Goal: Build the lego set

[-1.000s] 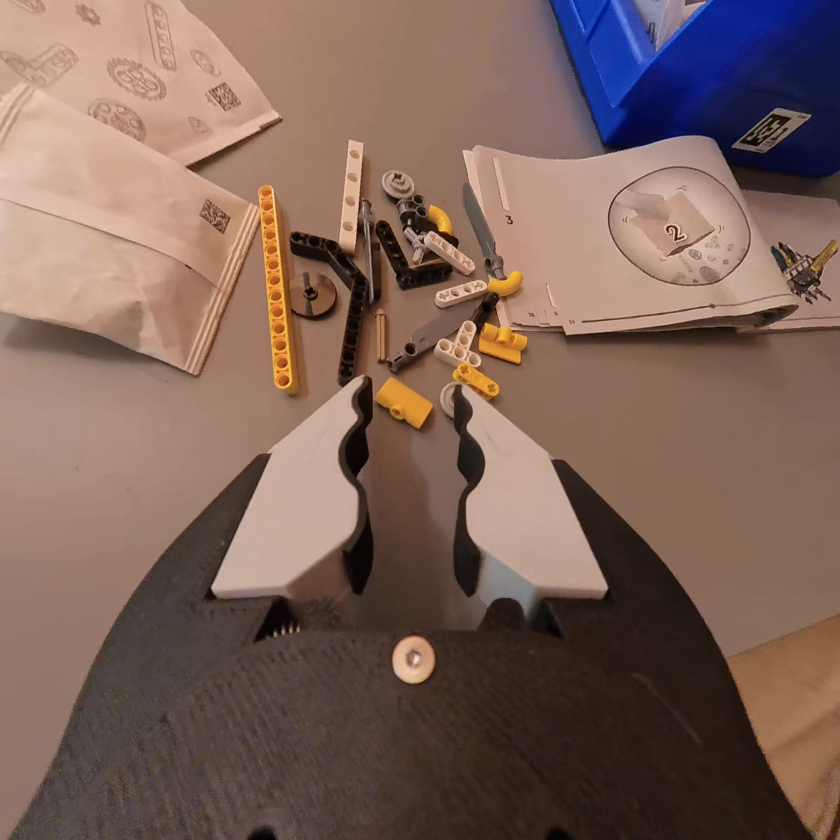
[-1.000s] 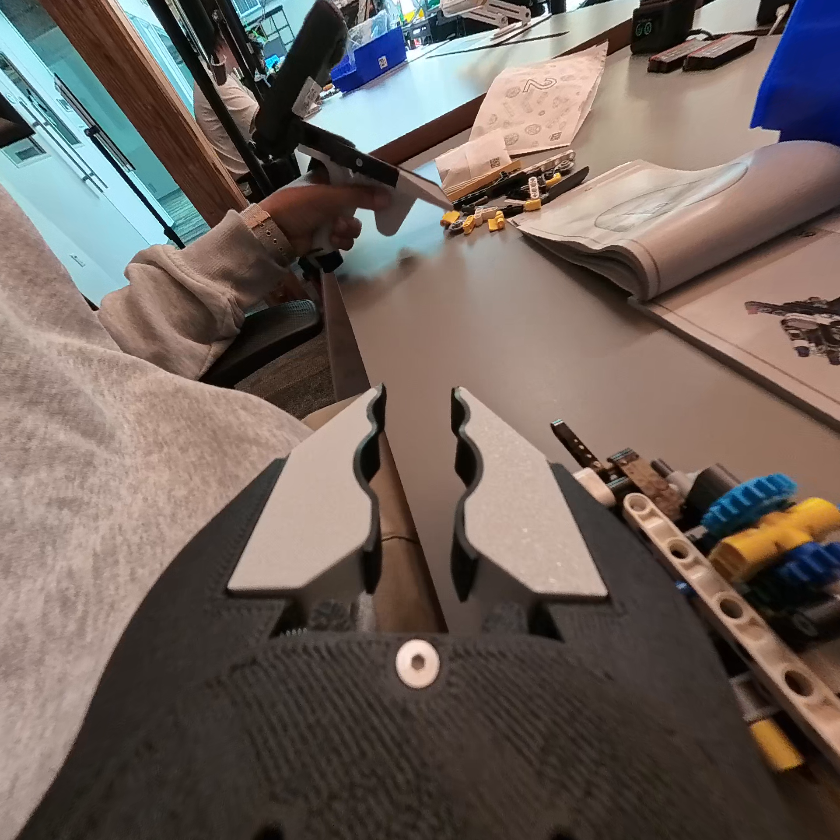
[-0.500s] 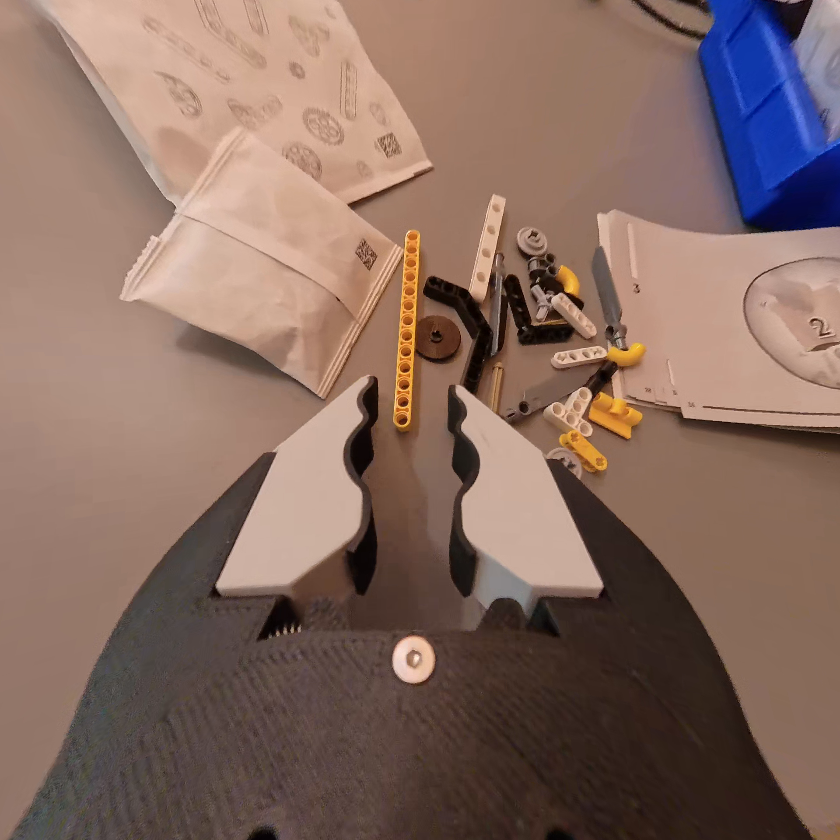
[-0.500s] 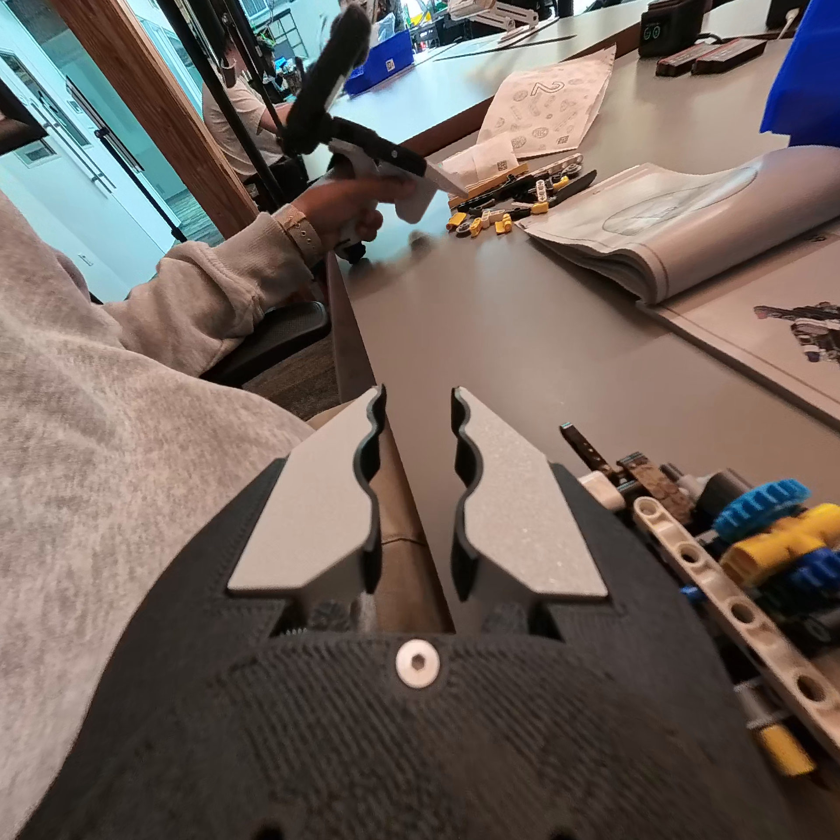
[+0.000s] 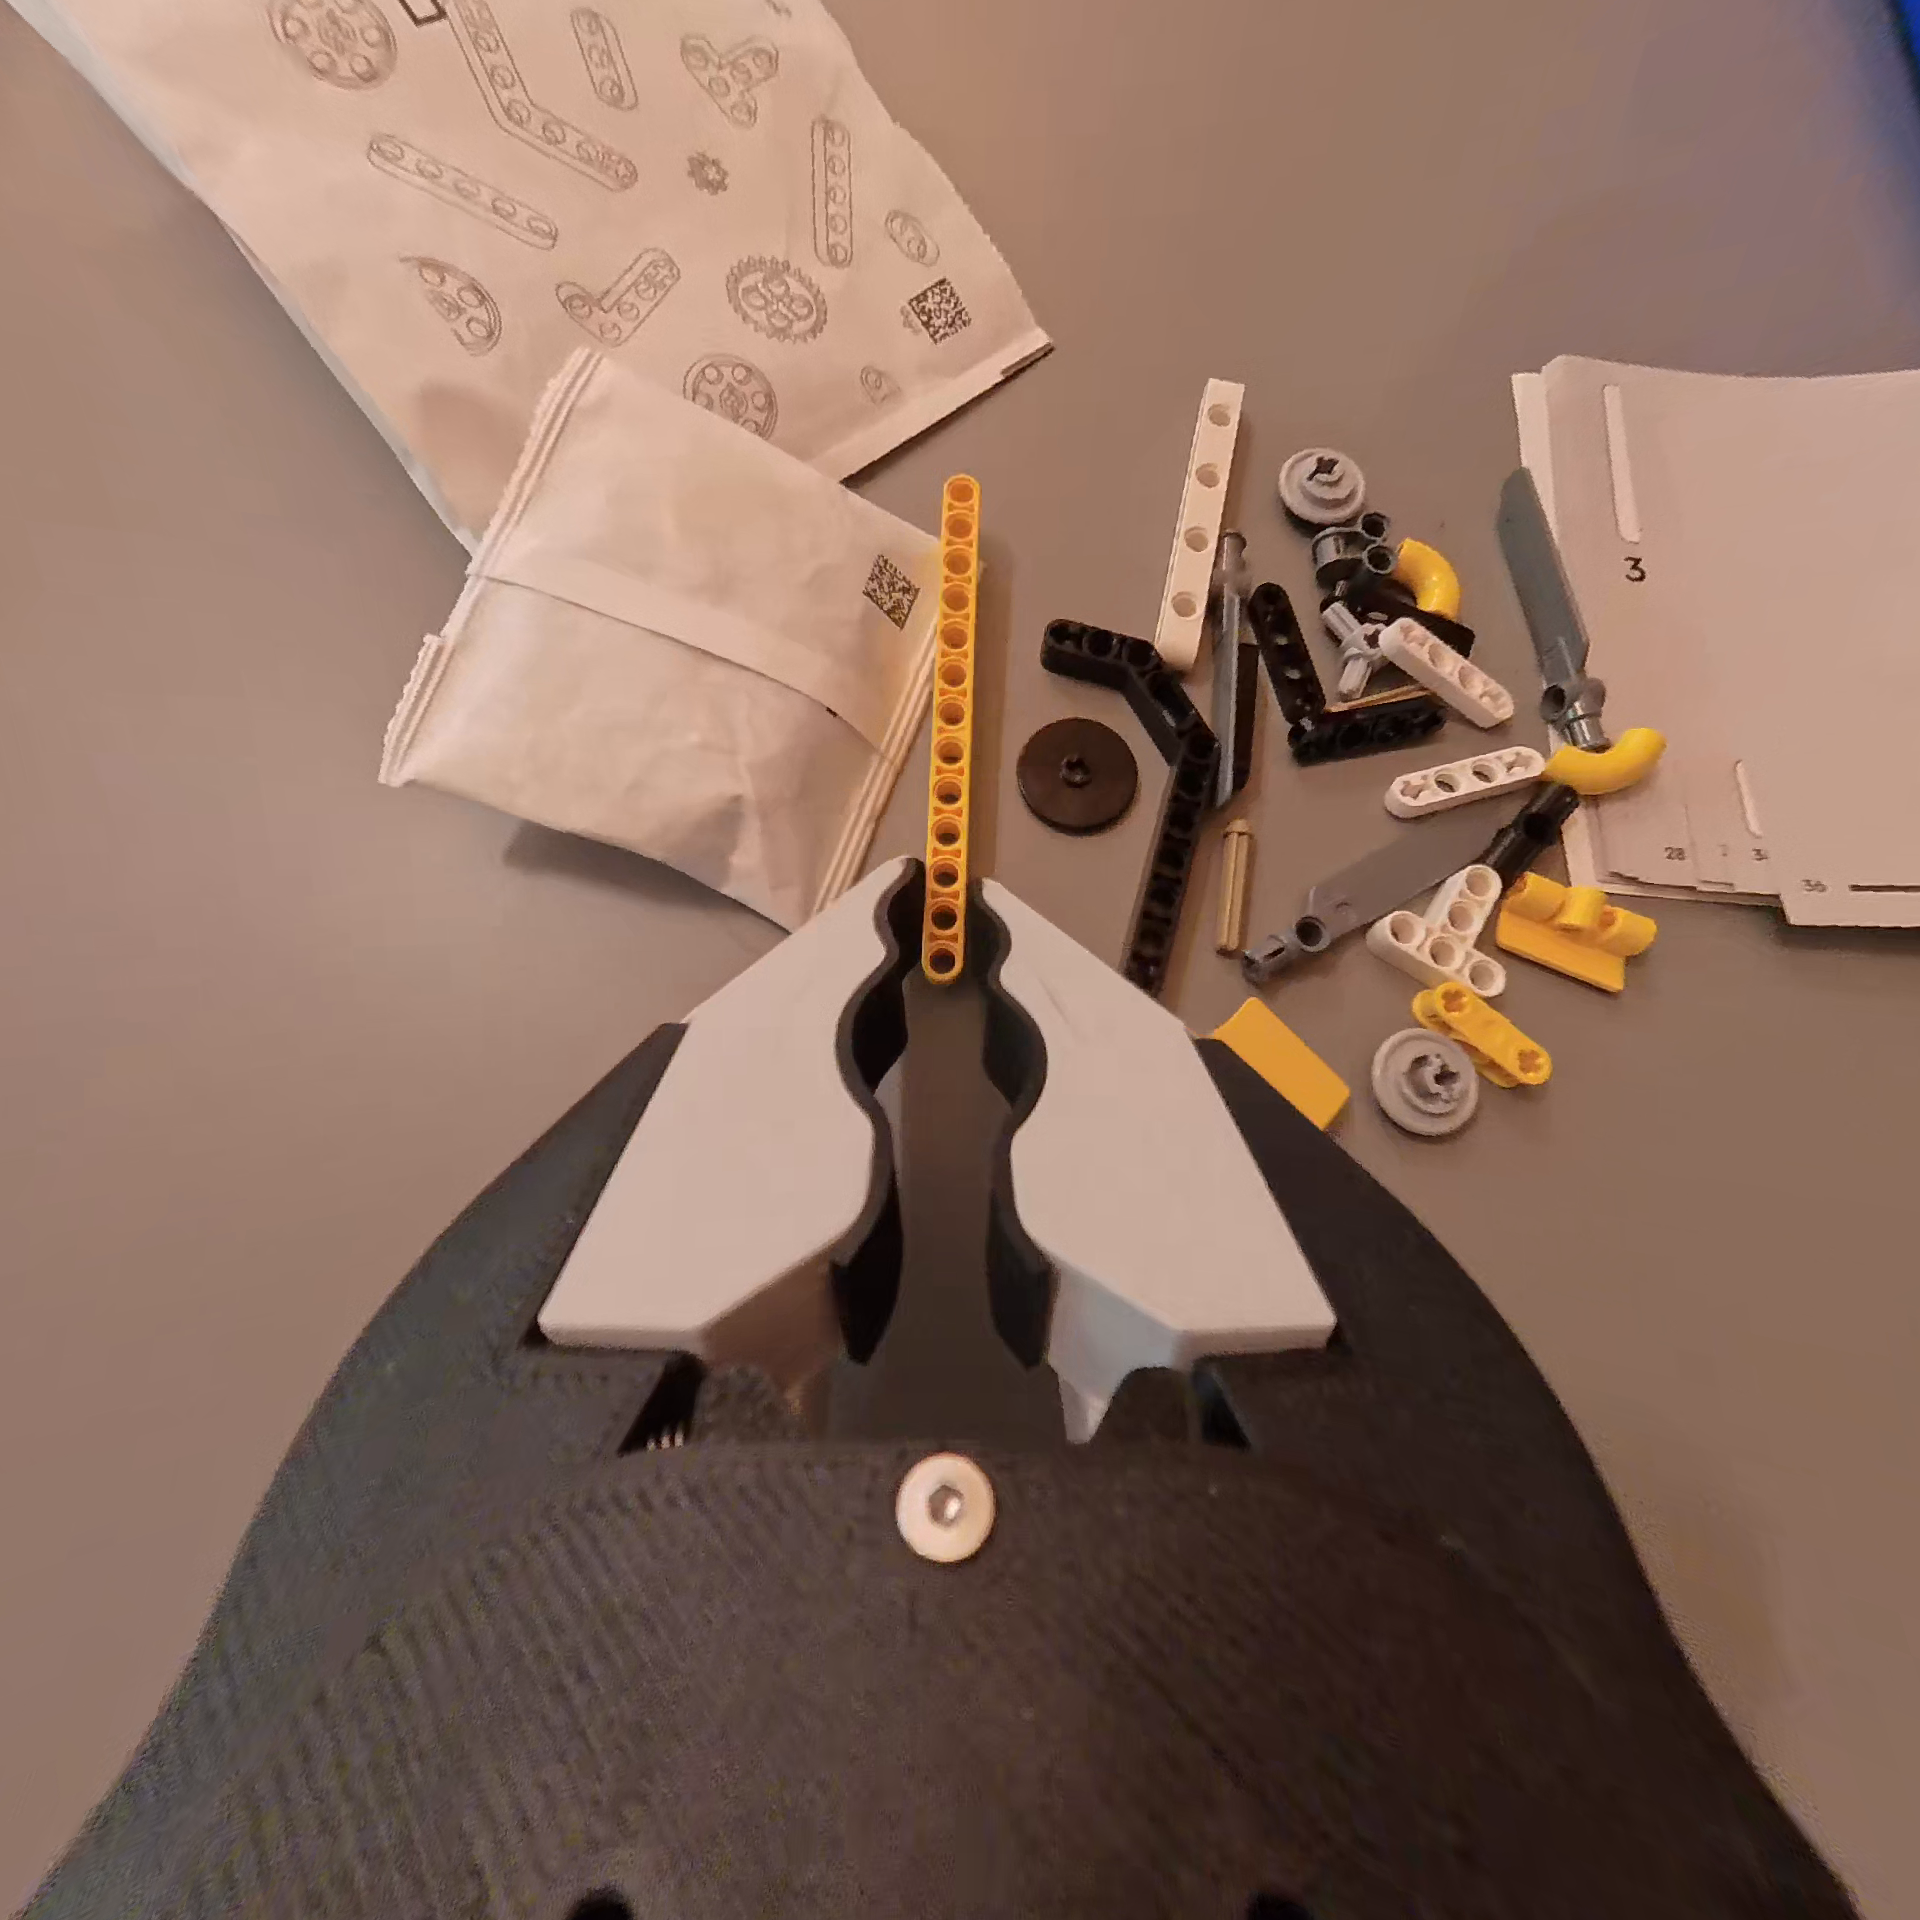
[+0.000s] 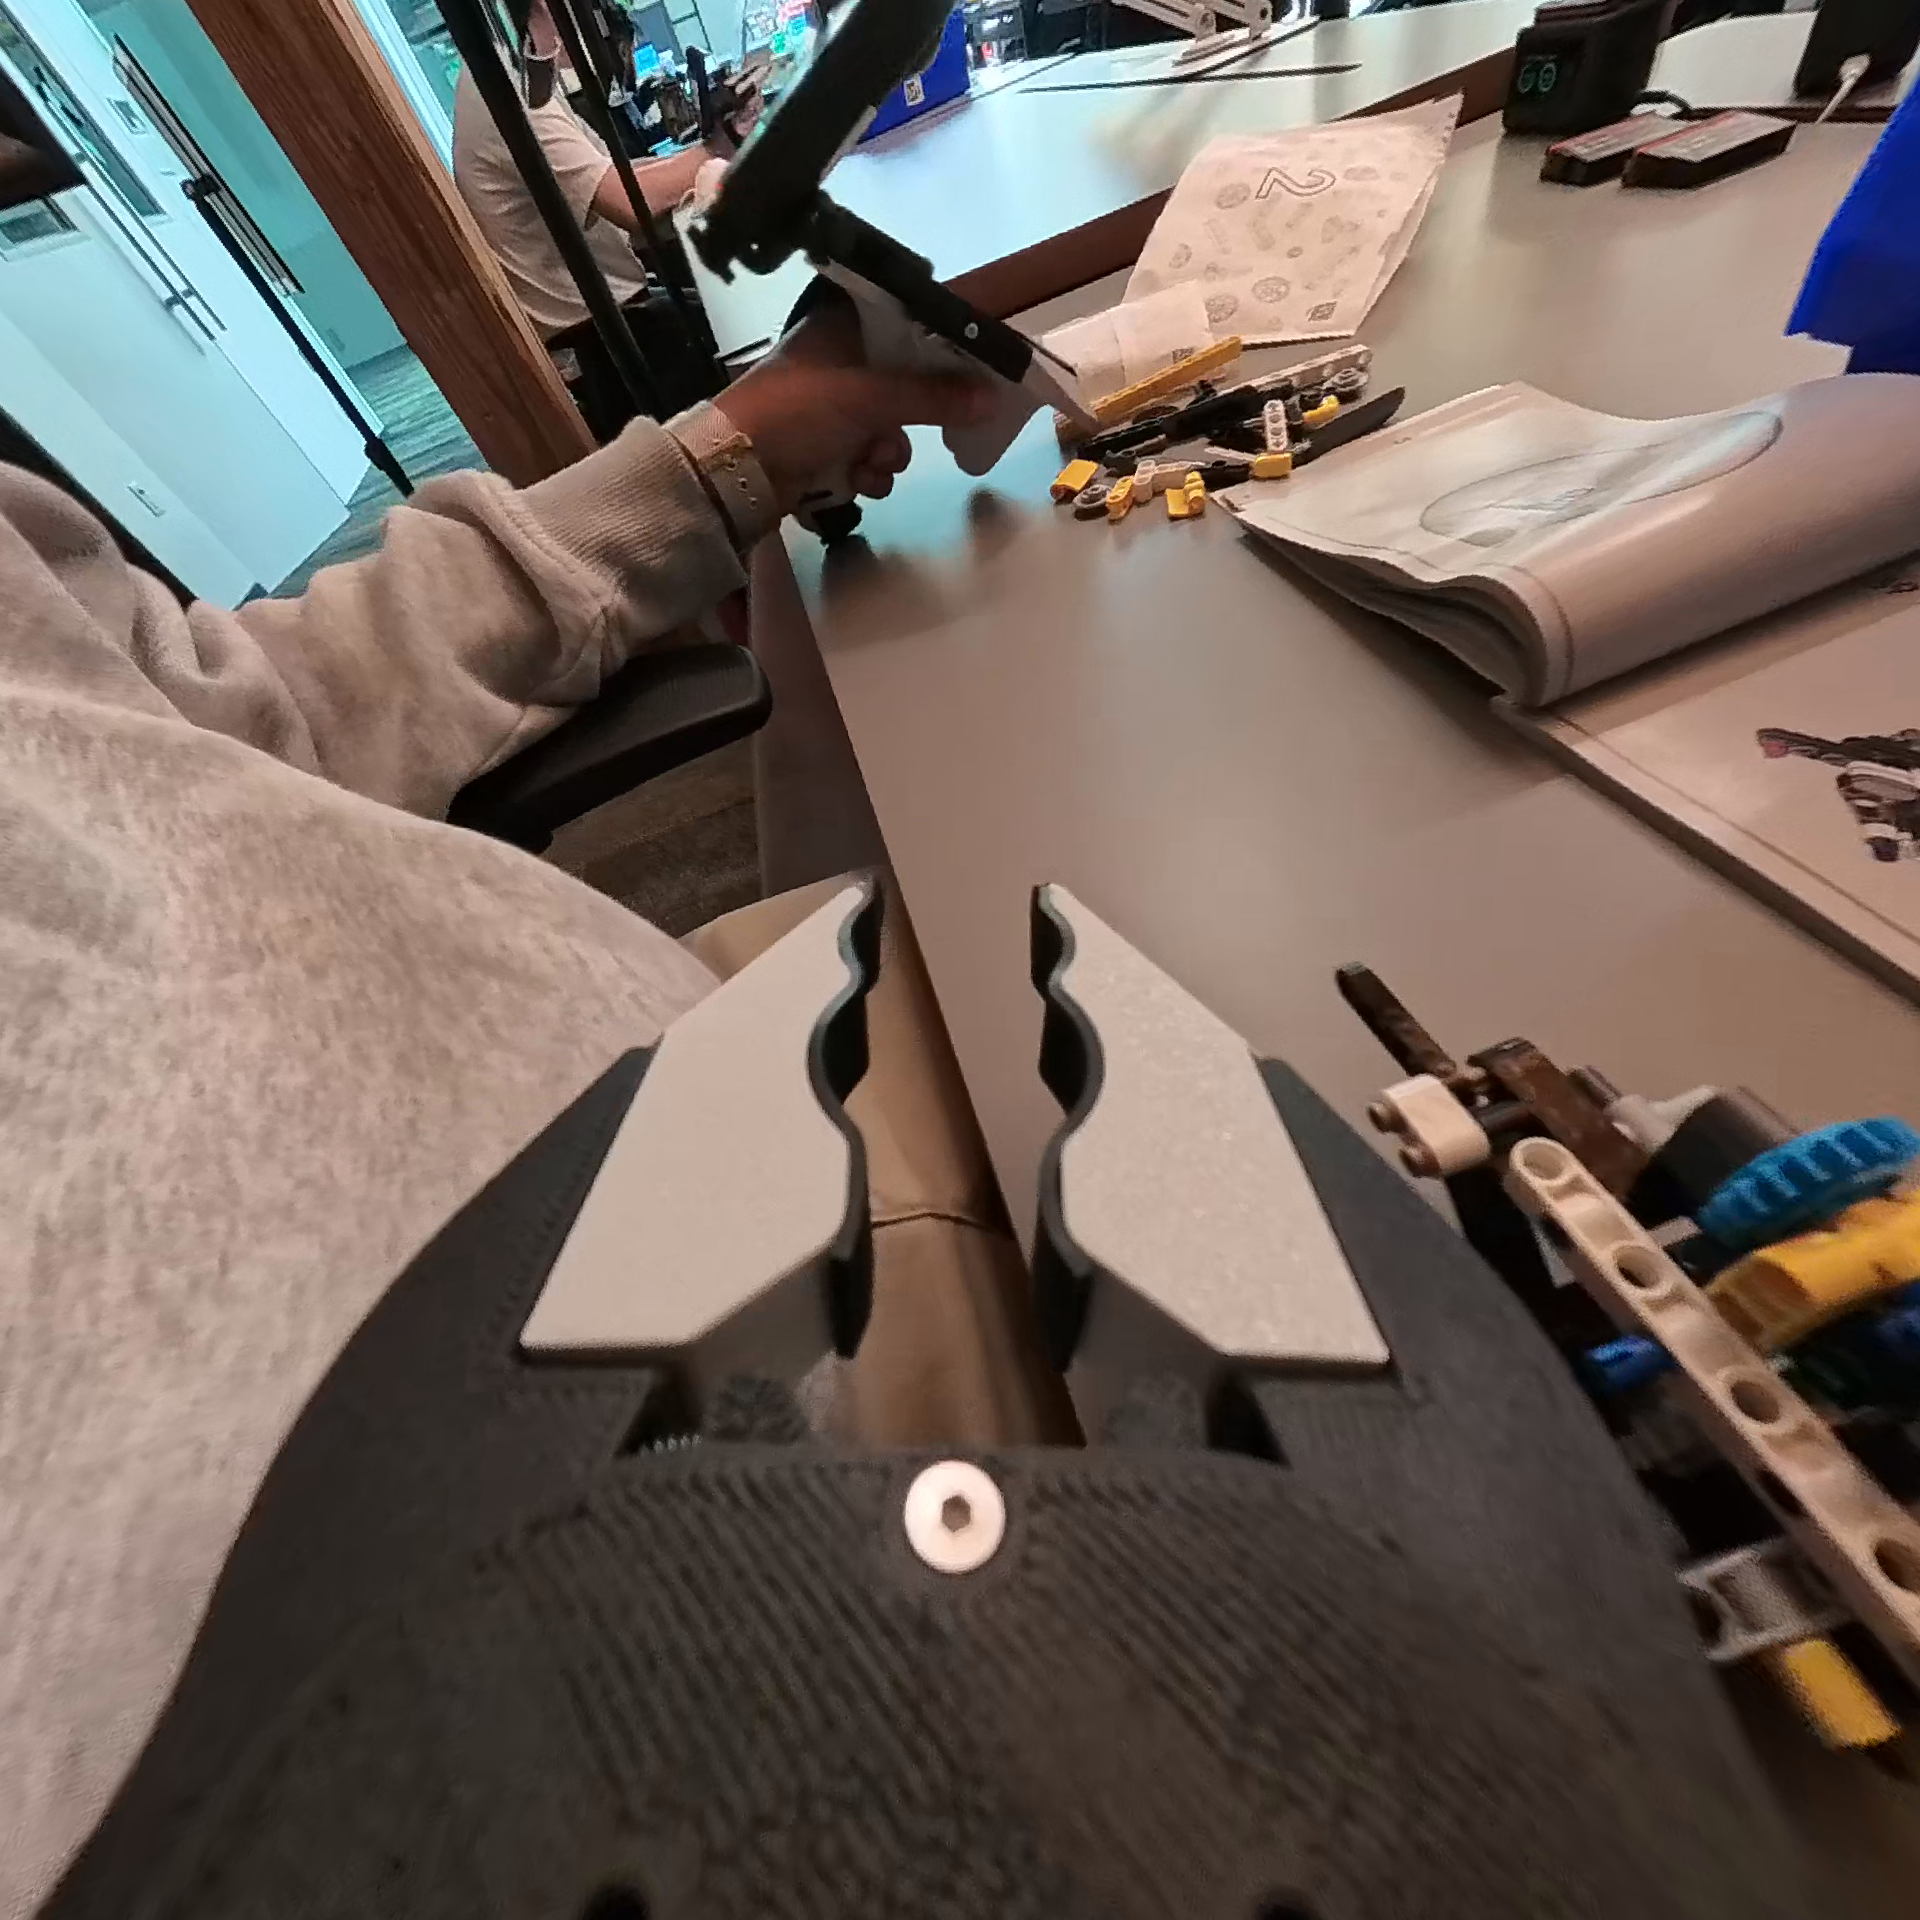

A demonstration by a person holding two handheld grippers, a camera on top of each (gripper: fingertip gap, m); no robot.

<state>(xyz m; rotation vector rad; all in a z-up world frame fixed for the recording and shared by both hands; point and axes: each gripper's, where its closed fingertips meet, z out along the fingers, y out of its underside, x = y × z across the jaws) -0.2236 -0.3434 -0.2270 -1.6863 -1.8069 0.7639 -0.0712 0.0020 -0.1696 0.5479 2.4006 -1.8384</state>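
A long yellow beam (image 5: 956,675) lies on the grey table, pointing away from me. My left gripper (image 5: 951,894) has its jaws narrowed around the beam's near end, and the fingertips touch its sides. It also shows in the right wrist view (image 6: 1070,400), tilted down at the beam (image 6: 1174,376). Loose black, white, grey and yellow parts (image 5: 1351,727) lie to the right of the beam. My right gripper (image 6: 956,925) is open and empty over the table's near edge. A partly built model (image 6: 1714,1247) with blue gears and a white beam sits just to its right.
Two paper bags (image 5: 644,665) (image 5: 623,208) lie left of and behind the beam, the nearer one touching it. An open instruction booklet (image 5: 1745,623) (image 6: 1610,540) lies right of the parts. A grey sleeve (image 6: 416,623) fills the left. A blue bin (image 6: 1870,260) stands at the far right.
My left gripper moved left from the small yellow pieces to the long yellow beam, came down, and its jaws closed around the beam's near end. My right gripper stayed open and hardly moved.
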